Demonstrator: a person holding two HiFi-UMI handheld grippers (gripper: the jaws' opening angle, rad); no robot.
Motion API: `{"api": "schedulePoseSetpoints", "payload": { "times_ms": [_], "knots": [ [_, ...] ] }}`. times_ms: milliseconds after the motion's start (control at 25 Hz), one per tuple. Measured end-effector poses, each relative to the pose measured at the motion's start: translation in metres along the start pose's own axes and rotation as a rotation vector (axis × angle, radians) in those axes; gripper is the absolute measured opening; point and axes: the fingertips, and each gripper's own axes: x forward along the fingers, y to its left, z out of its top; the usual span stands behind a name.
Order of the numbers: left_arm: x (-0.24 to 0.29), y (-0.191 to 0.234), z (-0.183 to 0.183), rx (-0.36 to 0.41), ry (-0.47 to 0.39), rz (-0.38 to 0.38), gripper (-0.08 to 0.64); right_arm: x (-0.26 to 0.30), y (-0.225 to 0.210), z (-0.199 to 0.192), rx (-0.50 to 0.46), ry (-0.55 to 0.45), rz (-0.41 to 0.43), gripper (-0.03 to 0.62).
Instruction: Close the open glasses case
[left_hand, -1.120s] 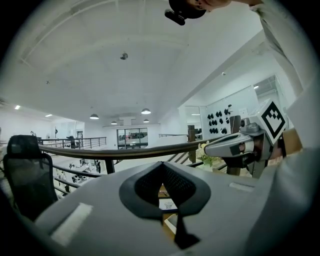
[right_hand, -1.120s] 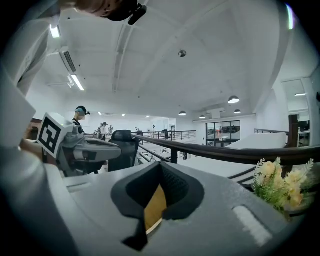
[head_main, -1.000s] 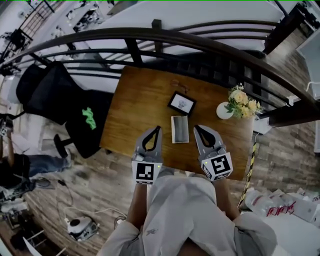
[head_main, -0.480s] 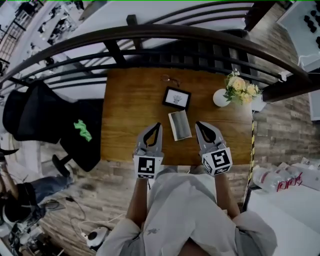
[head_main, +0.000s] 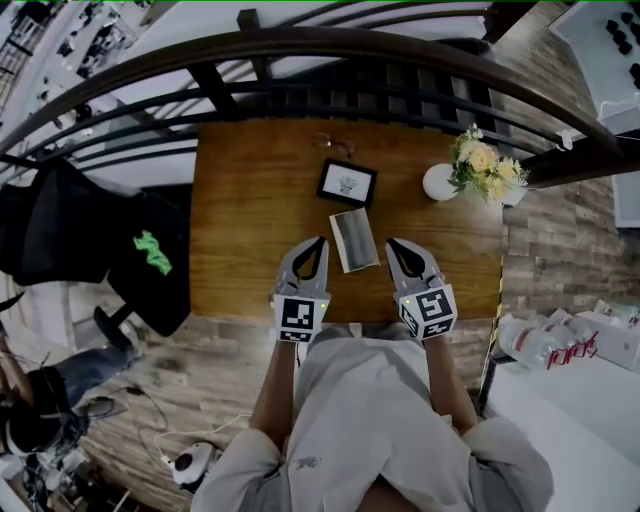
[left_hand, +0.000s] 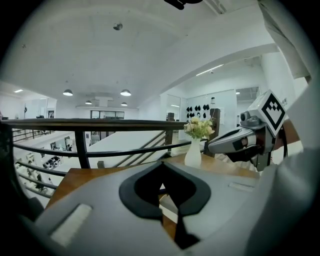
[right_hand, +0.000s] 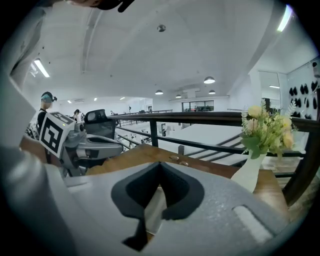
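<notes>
We've got the open glasses case (head_main: 354, 240) lying on the table (head_main: 240, 230) right between our left gripper (head_main: 320, 243) and right gripper (head_main: 391, 244), both with fingers (left_hand: 90, 200) pressed together on nothing, parked either side, probably so we can fold it shut.

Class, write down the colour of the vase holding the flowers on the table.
White, plain and unpatterned. The vase shows best in the left gripper view.

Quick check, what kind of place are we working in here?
Likely an indoor mezzanine in a large office-like hall: a dark railing runs behind the wooden table, a lower floor shows through it, and ceiling lamps hang overhead.
</notes>
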Motion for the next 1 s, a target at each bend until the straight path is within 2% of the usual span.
{"api": "schedulePoseSetpoints", "payload": {
  "times_ms": [560,1000],
  "knots": [
    [0.038,-0.020,-0.054,-0.028,0.132,-0.003,0.020,0.034,-0.016,-0.058,0.033,0.112,0.099,0.003],
    [0.062,-0.037,-0.083,-0.037,0.206,-0.045,0.020,0.046,-0.030,-0.089,0.066,0.167,0.108,0.003]
  ]
}}
